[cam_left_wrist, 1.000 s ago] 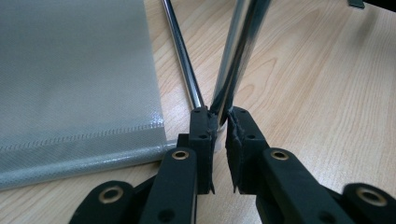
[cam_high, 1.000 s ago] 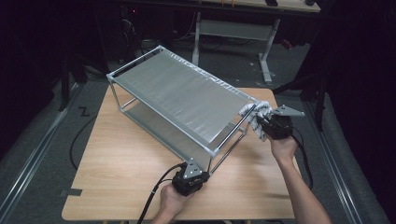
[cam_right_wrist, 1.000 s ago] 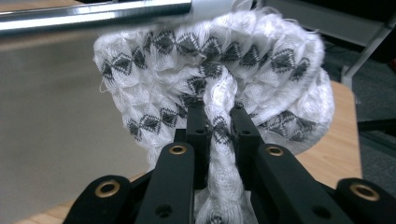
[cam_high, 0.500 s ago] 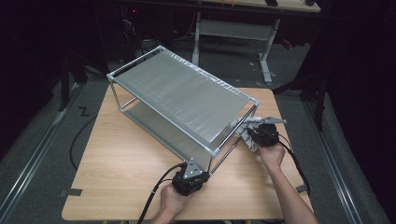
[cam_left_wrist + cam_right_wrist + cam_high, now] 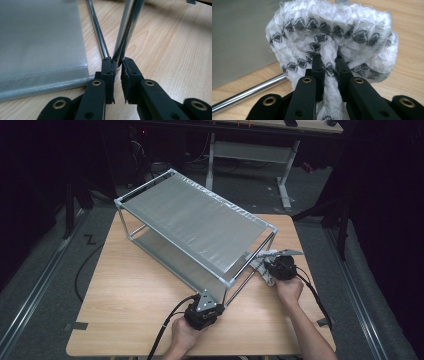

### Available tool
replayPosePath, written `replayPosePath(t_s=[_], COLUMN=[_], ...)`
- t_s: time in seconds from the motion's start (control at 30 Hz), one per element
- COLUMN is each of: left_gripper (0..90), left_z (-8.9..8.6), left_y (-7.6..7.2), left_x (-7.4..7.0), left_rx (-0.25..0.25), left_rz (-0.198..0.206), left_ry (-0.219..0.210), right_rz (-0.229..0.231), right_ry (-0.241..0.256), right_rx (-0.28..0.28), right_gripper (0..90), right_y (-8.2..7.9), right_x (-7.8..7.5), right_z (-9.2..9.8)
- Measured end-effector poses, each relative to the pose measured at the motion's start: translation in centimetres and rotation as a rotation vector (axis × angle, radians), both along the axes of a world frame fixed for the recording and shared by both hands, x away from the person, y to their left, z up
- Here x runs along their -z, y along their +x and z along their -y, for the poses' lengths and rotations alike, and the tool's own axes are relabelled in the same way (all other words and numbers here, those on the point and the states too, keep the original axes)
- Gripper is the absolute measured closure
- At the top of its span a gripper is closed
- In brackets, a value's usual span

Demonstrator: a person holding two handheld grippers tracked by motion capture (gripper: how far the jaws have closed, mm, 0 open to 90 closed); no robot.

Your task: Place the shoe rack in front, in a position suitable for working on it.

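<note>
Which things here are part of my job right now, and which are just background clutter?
In the job:
- rack, steadied by its chrome leg in the left tool
- white patterned cloth, clamped in the right tool beside the lower shelf

Lying about:
- desk frame beyond the table
- floor cable

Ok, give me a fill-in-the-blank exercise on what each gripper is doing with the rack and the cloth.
1. The left gripper is shut on a chrome ____ of the rack.
2. The right gripper holds a white ____ with black diamonds.
3. The rack has ____ grey fabric shelves.
4. Everything stands on a ____ table.

Missing words: leg; cloth; two; wooden
</note>
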State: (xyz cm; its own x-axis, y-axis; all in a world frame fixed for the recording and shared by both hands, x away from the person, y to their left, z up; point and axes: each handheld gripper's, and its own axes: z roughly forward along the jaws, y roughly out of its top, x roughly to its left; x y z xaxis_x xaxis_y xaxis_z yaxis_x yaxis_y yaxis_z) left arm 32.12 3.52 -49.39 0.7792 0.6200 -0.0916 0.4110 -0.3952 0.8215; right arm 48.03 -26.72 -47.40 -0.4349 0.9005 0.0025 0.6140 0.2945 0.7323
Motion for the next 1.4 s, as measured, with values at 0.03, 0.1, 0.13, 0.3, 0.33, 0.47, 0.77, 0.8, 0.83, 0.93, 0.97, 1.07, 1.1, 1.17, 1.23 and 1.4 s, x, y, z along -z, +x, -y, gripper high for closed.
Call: replayPosePath(t_s=[0.03,0.1,0.13,0.3,0.33,0.47,0.77,0.8,0.83,0.93,0.97,1.07,1.1,1.17,1.23,1.4], left_gripper=[80.7,80.7,80.6,80.6,80.7,80.7,80.6,80.7,80.7,80.7,80.6,80.6,80.7,80.6,80.6,80.6], left_z=[0.0,0.0,0.0,0.1,0.1,0.1,0.1,0.1,0.1,0.1,0.1,0.1,0.1,0.1,0.1,0.1], left_y=[0.0,0.0,0.0,0.0,0.0,0.0,0.0,0.0,0.0,0.0,0.0,0.0,0.0,0.0,0.0,0.1], left_x=[0.0,0.0,0.0,0.0,0.0,0.0,0.0,0.0,0.0,0.0,0.0,0.0,0.0,0.0,0.1,0.1], left_rx=[0.001,0.001,0.000,0.002,0.002,0.002,0.002,0.002,0.002,0.001,0.001,0.001,0.002,0.002,0.003,0.006], left_rz=[0.001,0.001,0.002,0.001,0.001,0.001,-0.002,-0.001,-0.001,-0.001,-0.001,-0.002,-0.002,-0.002,-0.002,-0.006], left_ry=[0.001,0.001,0.001,-0.001,0.000,-0.001,-0.001,0.000,-0.001,-0.001,-0.001,-0.001,0.000,-0.001,-0.002,-0.008], right_rz=[0.008,0.022,0.029,0.073,0.082,0.124,0.205,0.207,0.208,0.193,0.187,0.165,0.157,0.131,0.105,0.063], right_ry=[0.003,0.014,0.029,0.062,0.062,0.069,0.065,0.067,0.062,0.050,0.047,0.035,0.031,0.028,0.019,0.002], right_rx=[0.000,-0.001,0.001,0.006,0.004,-0.004,-0.032,-0.034,-0.034,-0.033,-0.032,-0.029,-0.027,-0.021,-0.013,-0.006], right_gripper=[81.9,81.9,81.9,81.9,81.9,81.9,81.8,81.9,81.8,81.9,81.9,81.8,81.9,81.8,81.8,81.8], right_y=[0.0,-0.2,-0.3,-0.7,-0.8,-1.1,-2.0,-2.0,-2.0,-1.9,-1.8,-1.4,-1.3,-1.0,-0.8,-0.3], right_x=[-0.2,-0.7,-1.1,-2.8,-3.1,-4.8,-7.8,-7.9,-7.9,-7.3,-7.0,-6.1,-5.7,-4.8,-4.0,-2.4], right_z=[0.1,0.4,0.6,1.4,1.5,1.7,1.6,1.6,1.5,1.3,1.2,1.0,0.9,0.8,0.6,0.2])
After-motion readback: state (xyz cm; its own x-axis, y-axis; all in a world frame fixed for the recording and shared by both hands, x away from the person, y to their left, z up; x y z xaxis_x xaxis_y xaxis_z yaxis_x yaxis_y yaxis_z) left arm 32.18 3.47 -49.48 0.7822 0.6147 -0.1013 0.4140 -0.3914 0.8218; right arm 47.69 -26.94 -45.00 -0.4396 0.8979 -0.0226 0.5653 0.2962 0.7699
